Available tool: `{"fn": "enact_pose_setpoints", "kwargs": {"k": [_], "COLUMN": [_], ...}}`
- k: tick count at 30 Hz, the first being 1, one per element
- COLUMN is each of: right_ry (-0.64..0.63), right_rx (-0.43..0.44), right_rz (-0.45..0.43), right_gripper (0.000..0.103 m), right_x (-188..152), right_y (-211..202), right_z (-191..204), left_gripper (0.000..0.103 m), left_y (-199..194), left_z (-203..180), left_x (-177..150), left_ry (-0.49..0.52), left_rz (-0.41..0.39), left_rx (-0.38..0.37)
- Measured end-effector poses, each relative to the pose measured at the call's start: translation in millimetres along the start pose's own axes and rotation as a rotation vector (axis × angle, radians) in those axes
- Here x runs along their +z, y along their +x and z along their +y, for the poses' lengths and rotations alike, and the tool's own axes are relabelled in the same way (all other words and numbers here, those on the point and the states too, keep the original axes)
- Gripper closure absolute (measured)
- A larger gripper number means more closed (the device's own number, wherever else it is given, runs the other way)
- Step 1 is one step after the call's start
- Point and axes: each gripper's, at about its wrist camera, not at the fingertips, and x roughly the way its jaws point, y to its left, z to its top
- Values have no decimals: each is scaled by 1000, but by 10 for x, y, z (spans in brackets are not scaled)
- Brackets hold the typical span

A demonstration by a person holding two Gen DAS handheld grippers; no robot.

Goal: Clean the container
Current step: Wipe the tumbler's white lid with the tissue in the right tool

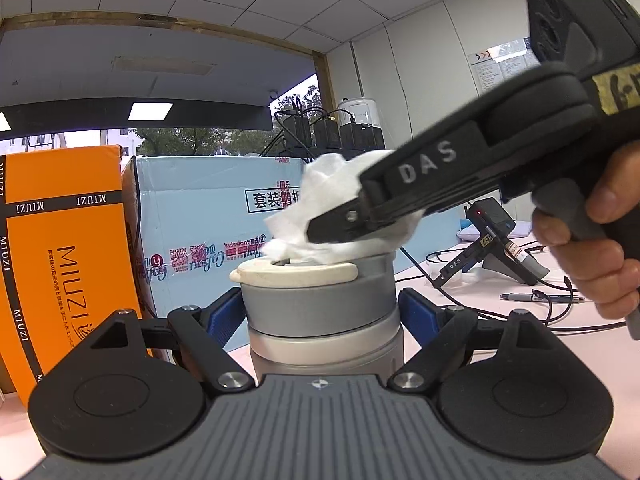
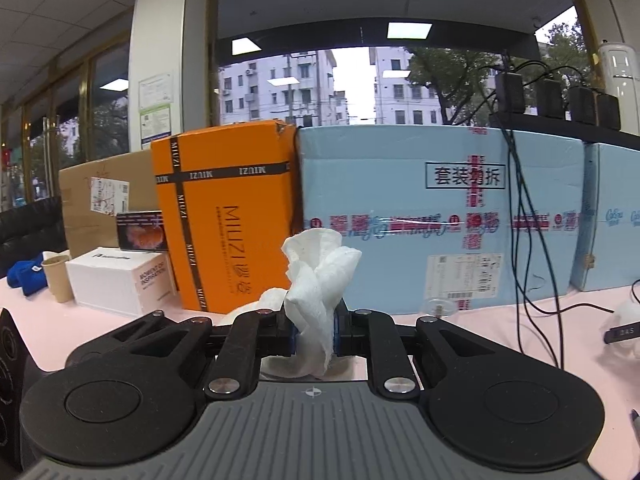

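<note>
A grey container (image 1: 320, 320) with a grey lid and a cream handle ring (image 1: 296, 272) stands upright between the blue pads of my left gripper (image 1: 320, 312), which is shut on it. My right gripper (image 1: 340, 224) comes in from the right, shut on a crumpled white tissue (image 1: 332, 204), and presses it onto the container's top. In the right wrist view the right gripper (image 2: 314, 332) clamps the tissue (image 2: 316, 280), which sticks up between the jaws; the container is hidden there.
An orange MIUZI box (image 2: 228, 220) and a light blue carton (image 2: 440, 220) stand close behind on the pink table (image 2: 500, 332). A white box (image 2: 120, 280), paper cup (image 2: 58, 280), cables (image 1: 520, 312), a pen (image 1: 536, 298) and another gripper device (image 1: 496, 236) lie around.
</note>
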Motion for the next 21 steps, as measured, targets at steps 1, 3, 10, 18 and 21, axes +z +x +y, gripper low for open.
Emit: {"fn": "enact_pose_setpoints", "kwargs": {"k": [1, 3, 10, 18, 21], "right_ry": [-9, -30, -30, -17, -7], "right_rx": [-8, -23, 49, 8, -21], "right_rz": [-1, -3, -5, -6, -7], "right_gripper": [89, 89, 89, 89, 89], "right_x": [-9, -30, -63, -13, 4], "right_y": [-19, -62, -113, 10, 34], "right_z": [1, 10, 156, 115, 55], "left_gripper": [21, 21, 21, 21, 21], "left_y": [-1, -2, 0, 4, 8], "left_z": [-1, -3, 1, -17, -16], "left_x": [0, 1, -2, -9, -9], "left_ry": [1, 3, -2, 7, 8], "left_rz": [0, 0, -1, -1, -2], "left_rx": [0, 0, 2, 0, 1]}}
